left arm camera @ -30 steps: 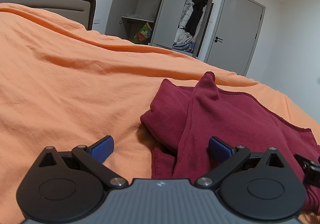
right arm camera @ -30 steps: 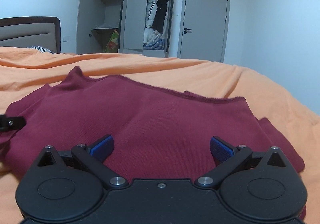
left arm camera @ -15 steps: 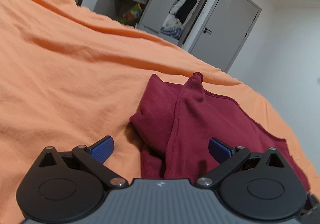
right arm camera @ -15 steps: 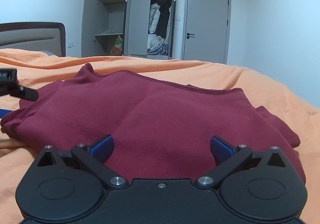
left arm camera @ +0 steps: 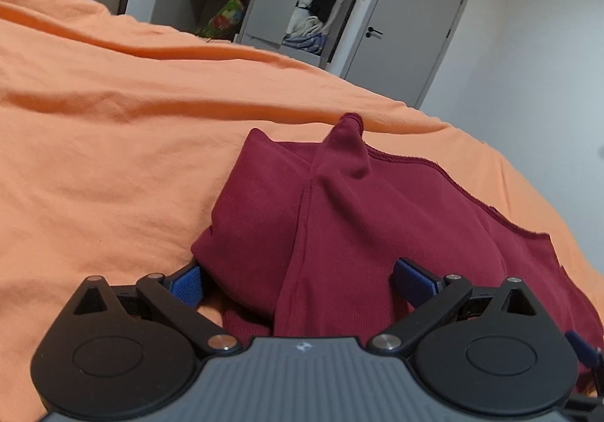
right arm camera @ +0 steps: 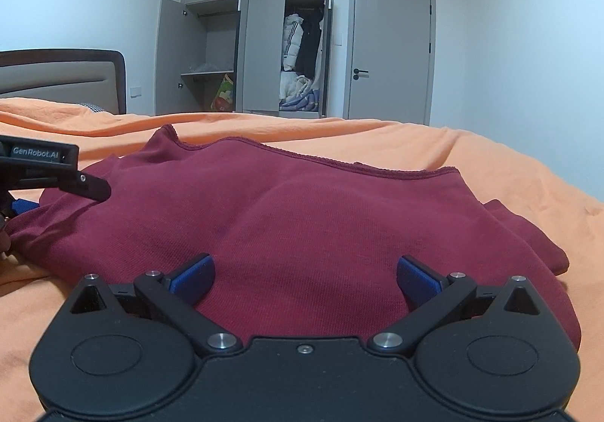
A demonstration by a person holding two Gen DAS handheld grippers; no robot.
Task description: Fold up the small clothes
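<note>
A dark red garment (left arm camera: 339,218) (right arm camera: 302,218) lies partly folded on the orange bedsheet (left arm camera: 113,142) (right arm camera: 490,146). My left gripper (left arm camera: 298,280) is open at the garment's left edge, with a raised fold of cloth between its blue pads (left arm camera: 187,285). My right gripper (right arm camera: 304,276) is open too, low over the near edge of the garment, its blue pads (right arm camera: 194,275) spread wide above the cloth. The left gripper's black body shows at the left edge of the right wrist view. Neither gripper holds anything.
The bedsheet spreads wide to the left of the garment. A dark headboard (right arm camera: 64,78) stands at the far left. Behind the bed are an open grey wardrobe (right arm camera: 260,40) with clothes inside and a shut grey door (right arm camera: 389,52).
Both grippers have moved forward and lower toward the garment. The left gripper now straddles the garment's left fold. Both stayed open.
</note>
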